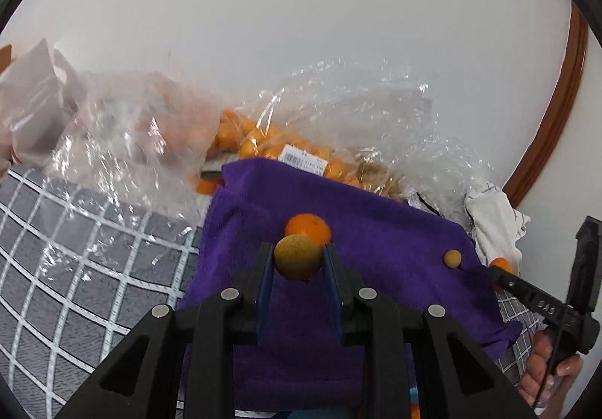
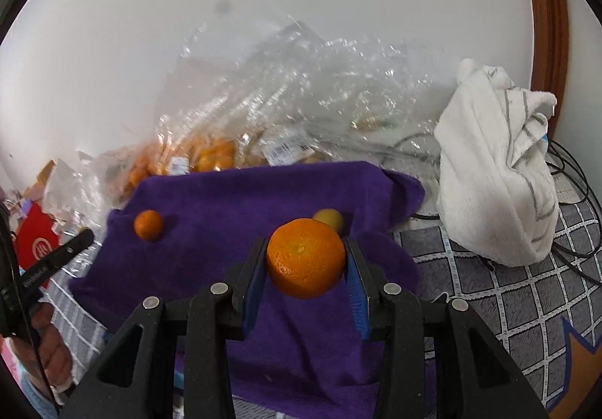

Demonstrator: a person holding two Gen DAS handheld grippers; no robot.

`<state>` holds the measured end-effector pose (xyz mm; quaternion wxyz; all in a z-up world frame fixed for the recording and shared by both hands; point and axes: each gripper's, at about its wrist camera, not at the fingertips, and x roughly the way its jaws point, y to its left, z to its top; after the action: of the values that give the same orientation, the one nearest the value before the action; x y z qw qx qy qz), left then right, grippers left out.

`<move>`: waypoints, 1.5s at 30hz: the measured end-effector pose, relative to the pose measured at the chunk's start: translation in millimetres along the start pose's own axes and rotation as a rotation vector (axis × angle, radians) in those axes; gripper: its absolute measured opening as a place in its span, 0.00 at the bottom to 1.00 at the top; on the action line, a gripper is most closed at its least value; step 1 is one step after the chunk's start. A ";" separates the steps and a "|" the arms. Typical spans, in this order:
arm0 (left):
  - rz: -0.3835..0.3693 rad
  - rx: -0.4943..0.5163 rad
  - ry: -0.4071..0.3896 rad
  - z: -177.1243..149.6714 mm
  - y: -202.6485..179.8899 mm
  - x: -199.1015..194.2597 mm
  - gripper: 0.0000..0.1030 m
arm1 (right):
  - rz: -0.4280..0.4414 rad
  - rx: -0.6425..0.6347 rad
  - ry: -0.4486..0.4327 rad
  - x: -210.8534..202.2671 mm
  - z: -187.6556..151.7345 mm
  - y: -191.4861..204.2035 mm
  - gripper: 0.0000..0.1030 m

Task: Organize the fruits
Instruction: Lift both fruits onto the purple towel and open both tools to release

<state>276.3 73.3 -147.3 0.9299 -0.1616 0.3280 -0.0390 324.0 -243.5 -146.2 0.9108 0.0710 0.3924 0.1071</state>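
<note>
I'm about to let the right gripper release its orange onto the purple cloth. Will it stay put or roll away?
The orange is round, so it could roll a little when the right gripper opens. The purple cloth looks soft and napped, which probably damps rolling; a smaller orange sits still on it. The peel looks firm and dimpled, so a slip seems unlikely.

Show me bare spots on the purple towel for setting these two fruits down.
Free: the purple towel between the loose mandarin and the small yellow fruit, and its near strip. Crowded: the back edge, against the plastic bags; white towel at right.
</note>
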 end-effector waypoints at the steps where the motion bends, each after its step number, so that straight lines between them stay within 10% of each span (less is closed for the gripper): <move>1: 0.002 0.006 0.005 -1.0 -1.3 2.0 0.24 | -0.003 -0.001 0.010 4.4 -1.6 -0.1 0.39; 19: 0.030 0.069 0.075 -13.4 -13.4 23.2 0.24 | -0.058 -0.091 0.095 43.8 -23.7 17.2 0.39; 45: 0.168 0.151 0.107 -16.4 -21.4 29.3 0.30 | -0.003 -0.086 0.007 -3.4 -19.4 31.1 0.42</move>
<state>289.7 43.3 -169.8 0.9205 -0.0610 0.3859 0.0059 303.3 -213.4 -150.3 0.9118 0.0309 0.3907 0.1227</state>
